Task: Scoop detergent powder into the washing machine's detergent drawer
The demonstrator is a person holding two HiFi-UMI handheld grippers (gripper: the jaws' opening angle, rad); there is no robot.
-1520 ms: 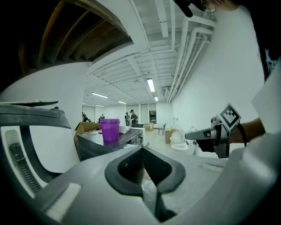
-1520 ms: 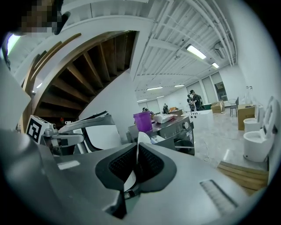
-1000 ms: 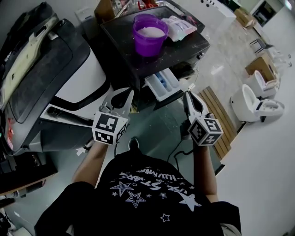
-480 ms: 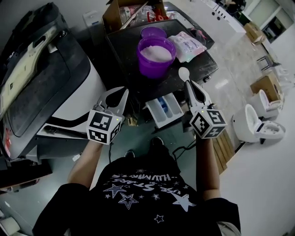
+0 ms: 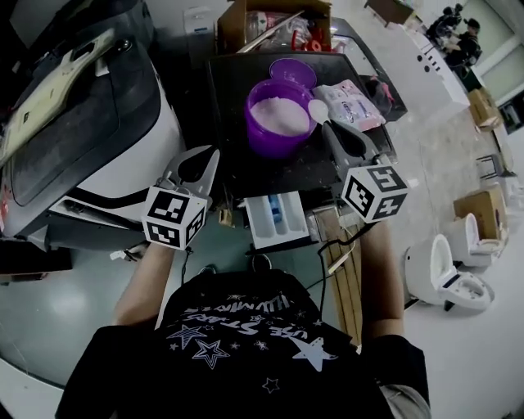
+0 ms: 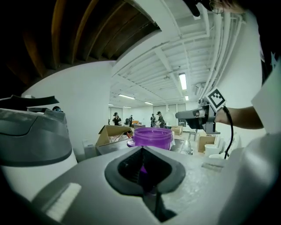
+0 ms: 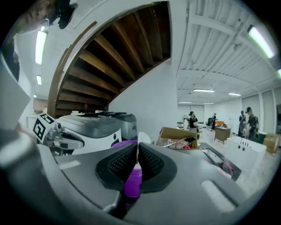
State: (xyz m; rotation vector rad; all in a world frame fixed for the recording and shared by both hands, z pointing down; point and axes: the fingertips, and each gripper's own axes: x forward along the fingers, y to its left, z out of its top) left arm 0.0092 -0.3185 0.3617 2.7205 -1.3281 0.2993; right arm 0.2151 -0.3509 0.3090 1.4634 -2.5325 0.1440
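A purple tub of white detergent powder stands on the dark washing machine top; its lid lies behind it. Below the front edge, the white detergent drawer is pulled out. My right gripper is shut on a white spoon, whose bowl sits at the tub's right rim. In the right gripper view the spoon rises between the pads, beside the tub. My left gripper hangs open and empty, left of the drawer. Its own view looks at the tub and the right gripper.
A detergent bag lies right of the tub, and an open cardboard box stands behind it. A large grey and white appliance fills the left. A wooden pallet and toilets stand on the floor at the right. People stand far off.
Both grippers have moved forward toward the machine. The right gripper has carried the spoon up to the tub's right rim. The left gripper stays open.
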